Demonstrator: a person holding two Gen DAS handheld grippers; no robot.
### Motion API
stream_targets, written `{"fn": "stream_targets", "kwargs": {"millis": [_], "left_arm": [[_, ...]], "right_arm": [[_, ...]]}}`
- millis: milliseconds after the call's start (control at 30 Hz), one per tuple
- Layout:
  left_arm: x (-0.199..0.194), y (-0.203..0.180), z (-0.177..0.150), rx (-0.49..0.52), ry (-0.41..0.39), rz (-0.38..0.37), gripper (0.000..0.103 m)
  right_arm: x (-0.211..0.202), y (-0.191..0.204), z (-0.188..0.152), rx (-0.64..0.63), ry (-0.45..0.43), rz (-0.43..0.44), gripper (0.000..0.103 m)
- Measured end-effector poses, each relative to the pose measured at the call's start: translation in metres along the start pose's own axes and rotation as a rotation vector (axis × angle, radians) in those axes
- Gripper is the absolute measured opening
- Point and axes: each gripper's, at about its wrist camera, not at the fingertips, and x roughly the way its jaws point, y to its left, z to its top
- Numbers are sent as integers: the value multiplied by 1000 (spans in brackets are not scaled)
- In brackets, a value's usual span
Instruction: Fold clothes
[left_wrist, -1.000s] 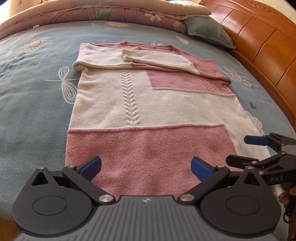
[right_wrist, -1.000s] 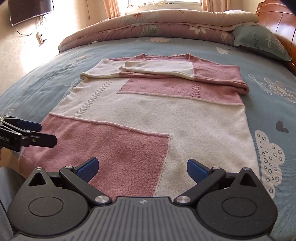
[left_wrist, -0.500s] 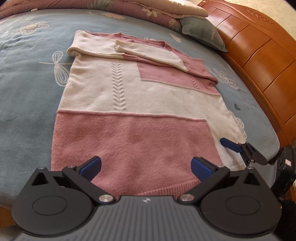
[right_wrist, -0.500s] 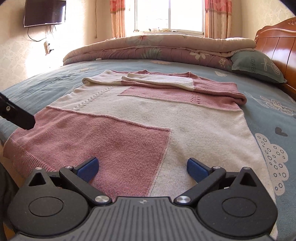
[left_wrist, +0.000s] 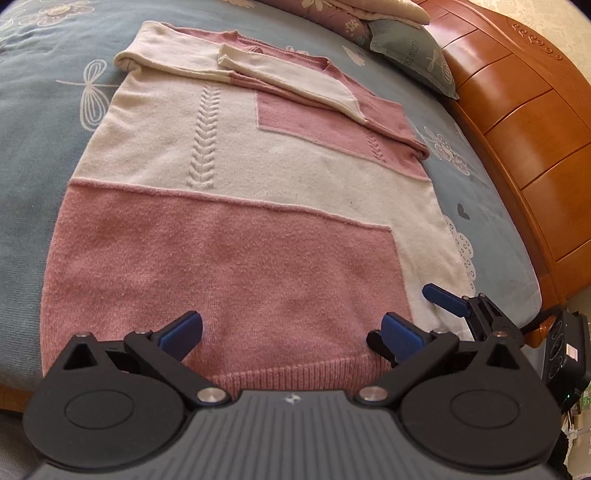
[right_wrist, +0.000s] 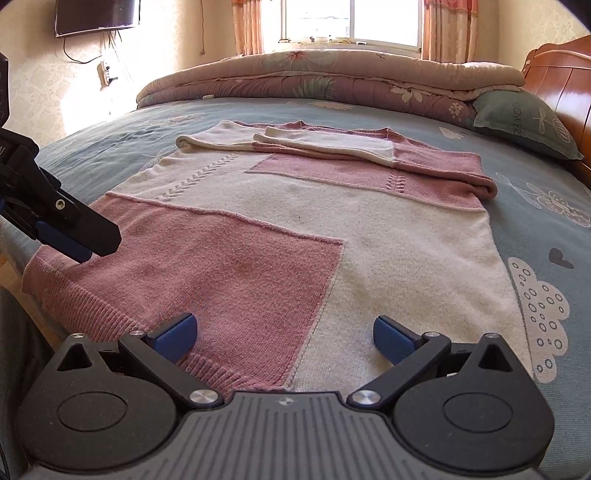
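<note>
A pink and cream knitted sweater (left_wrist: 236, 192) (right_wrist: 332, 229) lies flat on the bed, its sleeves folded across the chest at the far end. My left gripper (left_wrist: 291, 330) hovers open just above the ribbed pink hem, nothing between its blue pads. My right gripper (right_wrist: 282, 334) is open too, low over the hem where pink meets cream. In the left wrist view the right gripper's blue fingertip (left_wrist: 443, 295) pokes in over the cream corner. In the right wrist view the left gripper's fingers (right_wrist: 74, 236) sit over the pink hem corner at the left.
The blue flowered bedsheet (left_wrist: 33, 122) (right_wrist: 546, 229) surrounds the sweater. A rolled quilt (right_wrist: 314, 77) and a grey-green pillow (right_wrist: 524, 122) lie at the far end. A wooden bed board (left_wrist: 528, 122) runs along the right. A wall television (right_wrist: 96, 14) hangs top left.
Both grippers have dropped lower and closer to the sweater's hem. The left one shifted left along it; the right view levelled out, so the window and wall show. Both stay open.
</note>
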Motion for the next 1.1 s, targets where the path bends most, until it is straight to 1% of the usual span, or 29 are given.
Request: {"fn": "stream_targets", "kwargs": {"millis": [67,167,233,333,433,500,533,633,733,833,967,1100], "left_arm": [[6,2,9,-41,-13,-15,102],[22,5,8,-119,16,-40,102],[21,-2,-2,-105,2,-29,102],[11,-6,-16,-129,52,-80,102],[-3,-9,-13,-94,45,-35,102],[-10,-5,0,-77,-3,-10,102],[-9,0,9,-89,-21,-11,102],[-2,16,31,-129,-68,-11,102],[9,25,43,-123,-103,19,102],[17,28,45,-69,-105,38,102],[27,30,41,43,-101,81,102],[22,32,24,173,-143,60,102]], "right_arm": [[1,0,1,0,2,-3,103],[1,0,1,1,6,-1,103],[0,-1,0,0,2,3,103],[-2,-3,-2,-2,1,5,103],[-3,-3,-2,-2,1,7,103],[-3,-3,-3,-6,0,4,103],[-3,-3,-3,-7,-2,3,103],[-4,-2,-5,-6,-13,-2,103],[-3,-2,-7,-3,-26,-10,103],[-4,-1,-11,-5,-50,-16,103],[-6,0,-16,-12,-81,-21,103],[-6,2,-15,-11,-78,-34,103]]}}
